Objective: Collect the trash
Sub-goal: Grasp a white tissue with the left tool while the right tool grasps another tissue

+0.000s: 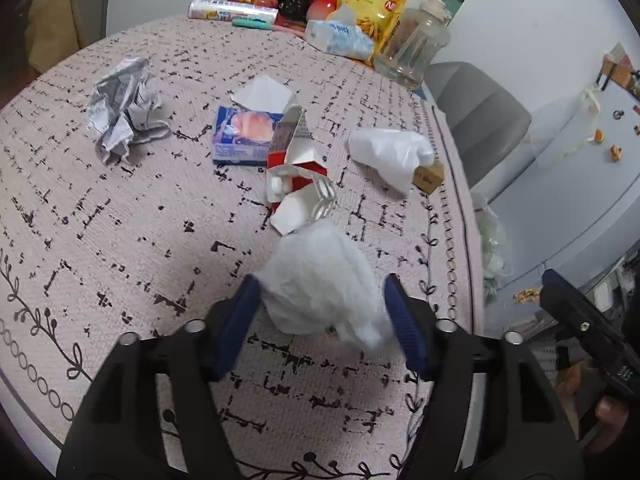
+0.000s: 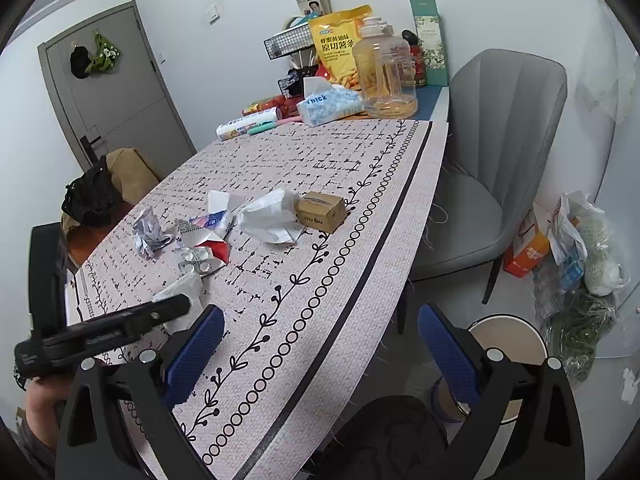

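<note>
In the left wrist view, my left gripper [image 1: 320, 292] is open with a crumpled white tissue [image 1: 320, 276] between its blue pads, resting on the table. Beyond lie a torn red-and-white carton with a pill blister [image 1: 298, 172], a blue bread box [image 1: 244, 136], a crumpled grey paper [image 1: 122, 108], a white plastic bag [image 1: 390, 152] and a small brown box [image 1: 430, 174]. My right gripper [image 2: 320, 344] is open and empty over the table's near edge. The right wrist view shows the tissue [image 2: 182, 292] partly hidden behind the left gripper, and a round bin [image 2: 510, 344] on the floor.
The patterned tablecloth [image 2: 320, 240] covers the table. At its far end stand a yellow snack bag [image 2: 336, 48], a clear jug [image 2: 386, 76], a tissue pack [image 2: 328, 104] and a roll [image 2: 246, 124]. A grey chair [image 2: 500, 152] stands to the right, with bags [image 2: 580, 248] on the floor.
</note>
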{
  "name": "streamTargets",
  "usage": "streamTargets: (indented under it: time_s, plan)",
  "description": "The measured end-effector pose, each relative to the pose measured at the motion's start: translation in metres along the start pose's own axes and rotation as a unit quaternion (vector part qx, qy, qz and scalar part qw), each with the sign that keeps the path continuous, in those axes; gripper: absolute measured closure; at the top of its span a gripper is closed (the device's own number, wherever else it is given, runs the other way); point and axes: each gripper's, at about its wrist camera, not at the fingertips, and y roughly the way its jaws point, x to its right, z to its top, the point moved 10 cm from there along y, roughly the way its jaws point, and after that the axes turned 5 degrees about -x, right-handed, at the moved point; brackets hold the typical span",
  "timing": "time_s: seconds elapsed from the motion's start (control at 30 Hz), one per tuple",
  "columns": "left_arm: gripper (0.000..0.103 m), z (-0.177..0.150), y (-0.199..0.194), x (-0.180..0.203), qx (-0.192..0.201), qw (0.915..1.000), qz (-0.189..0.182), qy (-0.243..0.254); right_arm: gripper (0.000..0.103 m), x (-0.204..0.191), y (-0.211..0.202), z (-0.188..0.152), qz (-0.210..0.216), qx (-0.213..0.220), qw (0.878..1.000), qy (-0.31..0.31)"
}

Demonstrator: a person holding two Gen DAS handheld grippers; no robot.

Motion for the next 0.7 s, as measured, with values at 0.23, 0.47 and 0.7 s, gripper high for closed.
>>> streamTargets:
  time_s: [0.23, 0.47, 0.7]
  plan:
    - [0.085, 0.002, -0.022, -0.007, 0.006, 1.0, 0.003, -0.006, 0.008, -0.017, 0.013, 0.006, 0.02, -0.009, 1.0, -0.013]
    - [0.085, 0.011, -0.053, -0.027, 0.04, 0.9989, 0.009, -0.022, 0.012, -0.054, 0.033, 0.012, 0.048, -0.022, 0.998, -0.044]
    - [0.085, 0.016, -0.069, -0.059, 0.059, 0.9967, 0.02, -0.052, 0.02, -0.089, 0.052, 0.016, 0.068, -0.035, 0.994, -0.077]
